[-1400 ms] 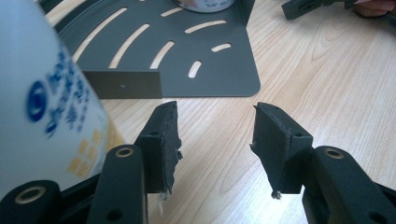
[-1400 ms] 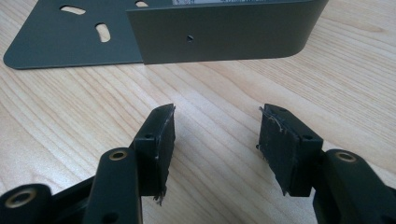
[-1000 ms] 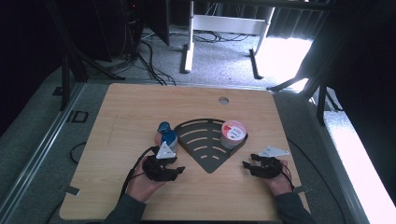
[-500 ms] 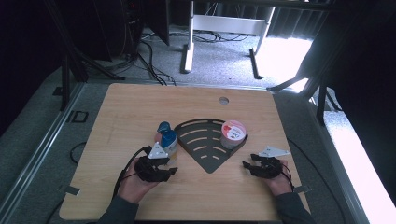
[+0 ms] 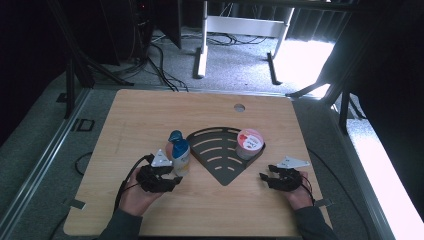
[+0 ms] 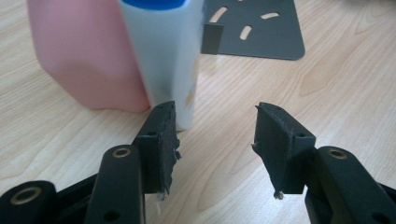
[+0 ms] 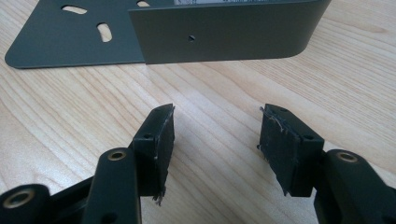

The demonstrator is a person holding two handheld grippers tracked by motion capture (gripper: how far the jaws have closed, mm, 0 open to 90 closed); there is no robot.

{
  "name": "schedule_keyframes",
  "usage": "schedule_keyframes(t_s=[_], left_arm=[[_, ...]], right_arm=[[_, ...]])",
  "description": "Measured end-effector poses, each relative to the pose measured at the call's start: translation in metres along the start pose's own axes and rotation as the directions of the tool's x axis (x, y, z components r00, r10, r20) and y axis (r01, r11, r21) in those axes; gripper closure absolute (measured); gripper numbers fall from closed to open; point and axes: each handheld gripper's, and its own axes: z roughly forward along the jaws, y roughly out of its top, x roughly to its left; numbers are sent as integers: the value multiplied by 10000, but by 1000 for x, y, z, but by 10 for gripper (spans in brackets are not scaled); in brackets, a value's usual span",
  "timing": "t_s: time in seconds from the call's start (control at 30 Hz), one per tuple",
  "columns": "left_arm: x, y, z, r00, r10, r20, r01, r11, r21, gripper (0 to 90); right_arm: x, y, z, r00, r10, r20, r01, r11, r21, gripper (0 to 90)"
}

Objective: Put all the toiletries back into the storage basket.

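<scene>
Wooden table point(image 5: 150, 120): left gripper point(image 6: 215, 135) has backed off the bottle point(image 6: 163, 56), fingers half-wide and empty; right gripper point(image 7: 217, 140) likewise, idle.

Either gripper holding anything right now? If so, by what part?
Nothing held. Left gripper jaws open, bottle just beyond its left pad. Right gripper open over bare table.

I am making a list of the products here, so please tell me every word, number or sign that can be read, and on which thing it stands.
Nothing can be read.
Cup lid: red and white print, too small and blurred.
Bottle: label with a blue and orange patch, too blurred; up close, its side shows no letters.
Rack wall: a pale strip at its top edge, cut off and blurred.
</scene>
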Motion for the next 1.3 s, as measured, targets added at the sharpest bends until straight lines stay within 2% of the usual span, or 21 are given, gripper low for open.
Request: schedule_keyframes(t_s=[0.47,1.3], left_arm=[[6,4,-1,9998,10,-222,-6,9999,167,470],[9,19,-2,9983,530,-261,-506,9949,874,463]], right_arm=[[0,0,0,10000,-7,-7,7,10000,3,444],[0,0,0,10000,3,-48,-3,10000,10,443]])
